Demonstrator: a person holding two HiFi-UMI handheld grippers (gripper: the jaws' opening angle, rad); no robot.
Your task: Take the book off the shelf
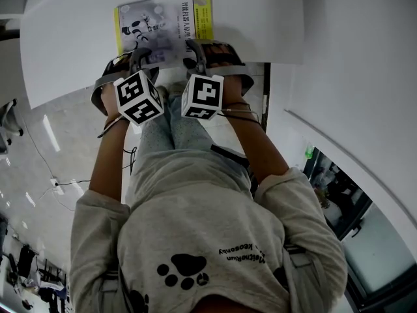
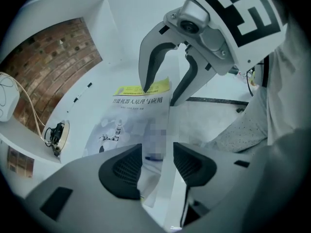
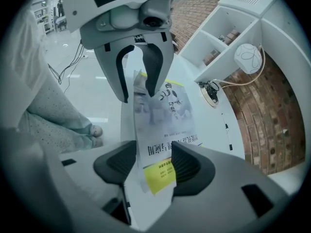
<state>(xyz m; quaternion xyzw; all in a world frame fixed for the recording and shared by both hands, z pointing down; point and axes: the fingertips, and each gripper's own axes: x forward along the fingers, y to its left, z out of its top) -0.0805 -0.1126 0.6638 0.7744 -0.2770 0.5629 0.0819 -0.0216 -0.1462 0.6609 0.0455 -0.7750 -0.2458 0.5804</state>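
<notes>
While a person in a grey sweatshirt (image 1: 195, 240) leans over a curved white counter (image 1: 65, 51), we see the book (image 1: 163, 28) lying flat on that counter, cover up, with its near end at the counter's near rim. We find both tools at that same rim. The left gripper (image 1: 142, 60) and the right gripper (image 1: 197, 60) sit side by side with their marker cubes uppermost, tips aimed steeply down at the near end of the book. In the left gripper view we see that tool released: its pads stand apart, a corner of the book and the counter's rim show in the gap, and neither pad presses on them. In the right gripper view we see the other tool just as slack, its jaws spread to either side of the book's yellow-banded edge at the counter's rim without clamping it. Farther in from the rim we pick out a small round socket (image 3: 211, 91) set into the counter's top. On a white ledge beyond the counter's far side rests a round white device (image 3: 248, 57) with a trailing cord, against a brick wall (image 3: 257, 125). Below the counter's near rim we glimpse the person's feet (image 3: 95, 130) on a pale floor.
</notes>
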